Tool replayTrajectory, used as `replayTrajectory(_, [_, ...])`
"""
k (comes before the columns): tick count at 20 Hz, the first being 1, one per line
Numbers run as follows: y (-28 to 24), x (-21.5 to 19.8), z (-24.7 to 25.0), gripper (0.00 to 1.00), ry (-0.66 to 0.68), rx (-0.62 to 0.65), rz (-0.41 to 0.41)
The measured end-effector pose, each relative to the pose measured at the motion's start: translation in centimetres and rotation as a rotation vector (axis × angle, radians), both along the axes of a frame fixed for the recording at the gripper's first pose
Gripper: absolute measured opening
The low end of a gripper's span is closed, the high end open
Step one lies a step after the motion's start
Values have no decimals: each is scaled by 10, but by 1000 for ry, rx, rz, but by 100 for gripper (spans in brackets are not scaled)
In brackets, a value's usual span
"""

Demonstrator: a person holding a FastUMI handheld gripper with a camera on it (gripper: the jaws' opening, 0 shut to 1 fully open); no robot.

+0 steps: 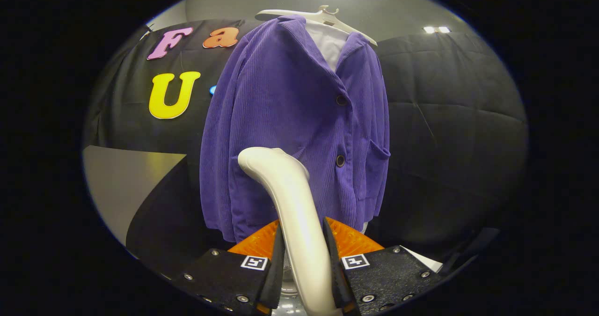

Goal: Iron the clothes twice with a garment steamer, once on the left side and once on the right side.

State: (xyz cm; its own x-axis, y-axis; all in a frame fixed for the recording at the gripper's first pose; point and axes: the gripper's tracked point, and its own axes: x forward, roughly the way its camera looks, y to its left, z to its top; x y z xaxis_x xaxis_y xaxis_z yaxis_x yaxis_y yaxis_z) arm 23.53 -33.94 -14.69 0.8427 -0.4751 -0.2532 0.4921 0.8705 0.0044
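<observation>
Nearest the camera, the gripper has both black fingers pressed against the sides of the garment steamer, one at each flank of its white handle, so the claw is clamped on the steamer. The lower end of the handle runs out of sight beneath the fingers, and the lower finger bodies are cut off as well. Each finger carries a small square marker on its upper face.

From the clamp point, the handle rises toward 12 o'clock and curves over toward 11 o'clock, ending in a rounded head. The working face of that head points away from the camera and cannot be seen. Whether the head touches the fabric cannot be determined.

Just beyond the fingers, at 10 and 2 o'clock of the clamp, an orange ribbed part shows on either side of the handle; its middle is hidden by the handle and its nature is hard to make out.

Farther out, directly ahead at 12 o'clock, the purple corduroy jacket hangs on a white hanger. Two dark buttons and a patch pocket are visible at 1 o'clock of the steamer head. A white inner garment shows at the collar, mostly covered. The steamer head overlaps the jacket's lower front panel.
</observation>
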Motion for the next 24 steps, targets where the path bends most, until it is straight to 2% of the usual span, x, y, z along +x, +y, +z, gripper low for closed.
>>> replayTrajectory(7, [10,-20,-37,43,98,59,78])
replayTrajectory(10, [-2,-41,-37,41,194,-76,109])
replayTrajectory(11, [-3,-48,-35,39,192,-75,113])
replayTrajectory(12, [-6,-50,-28,39,134,-22,113])
replayTrajectory(14, [-11,-49,-15,37,38,77,58])
replayTrajectory(17, [-25,-65,7,36,53,-18,80])
replayTrajectory(20, [-33,-85,44,36,-7,-45,120])
replayTrajectory(24, [-58,-106,103,36,-95,-42,89])
